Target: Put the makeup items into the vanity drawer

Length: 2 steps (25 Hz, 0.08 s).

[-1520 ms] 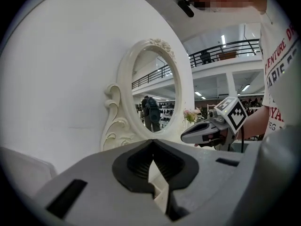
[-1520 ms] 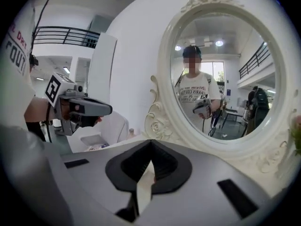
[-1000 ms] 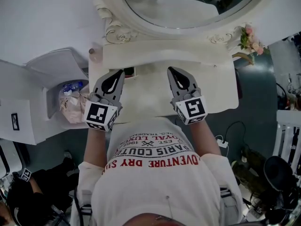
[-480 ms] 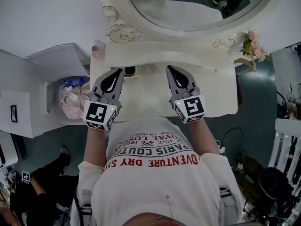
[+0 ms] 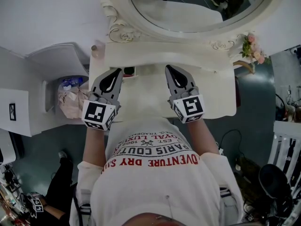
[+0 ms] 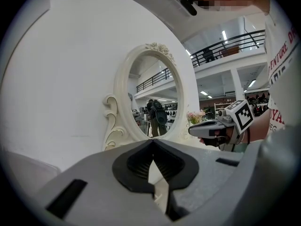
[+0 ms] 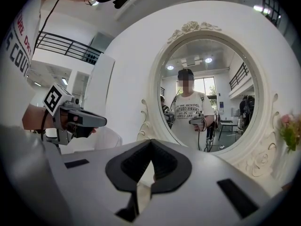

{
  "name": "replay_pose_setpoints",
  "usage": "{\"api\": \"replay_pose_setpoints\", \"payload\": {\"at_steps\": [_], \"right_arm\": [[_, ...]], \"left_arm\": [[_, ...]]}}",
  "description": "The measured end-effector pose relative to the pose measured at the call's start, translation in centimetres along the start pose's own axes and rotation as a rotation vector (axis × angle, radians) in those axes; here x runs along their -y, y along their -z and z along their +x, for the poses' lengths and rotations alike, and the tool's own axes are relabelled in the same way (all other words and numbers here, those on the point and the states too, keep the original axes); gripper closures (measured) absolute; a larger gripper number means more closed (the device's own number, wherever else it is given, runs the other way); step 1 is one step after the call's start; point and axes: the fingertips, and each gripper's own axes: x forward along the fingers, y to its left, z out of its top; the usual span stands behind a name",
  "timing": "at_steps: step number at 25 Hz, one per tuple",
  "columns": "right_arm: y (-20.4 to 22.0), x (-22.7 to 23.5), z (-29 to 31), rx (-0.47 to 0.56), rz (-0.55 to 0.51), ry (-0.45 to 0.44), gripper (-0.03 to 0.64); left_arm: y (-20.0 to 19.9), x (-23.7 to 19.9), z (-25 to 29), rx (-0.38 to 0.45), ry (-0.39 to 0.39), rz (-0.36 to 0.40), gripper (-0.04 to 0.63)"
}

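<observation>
I hold both grippers side by side over the white vanity top (image 5: 216,91), pointing toward the mirror. My left gripper (image 5: 121,71) has its jaws together and nothing between them; it shows the same in its own view (image 6: 152,141). My right gripper (image 5: 168,68) is shut and empty too, tips meeting in its own view (image 7: 150,141). A small dark makeup item (image 5: 130,71) lies on the top just right of the left gripper's tip. A small round pinkish thing (image 5: 95,48) sits at the back left corner. No drawer shows in any view.
An oval mirror (image 5: 188,8) in an ornate white frame stands at the back of the vanity. Pink flowers (image 5: 251,44) sit at the back right corner. To the left, a white bin (image 5: 70,98) holds crumpled bags. Cables lie on the floor at the right.
Both grippers have kept their place, still shut. The head view has drifted a little. A person on the floor at lower left has moved toward the bottom edge.
</observation>
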Motion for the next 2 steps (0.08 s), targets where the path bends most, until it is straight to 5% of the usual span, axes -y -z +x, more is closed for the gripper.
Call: {"api": "replay_pose_setpoints", "payload": {"at_steps": [2], "right_arm": [[0.01,0.08,0.00,-0.002,0.000,-0.002,0.618]], "left_arm": [[-0.09,0.03,0.07,0.000,0.001,0.000,0.589]]}}
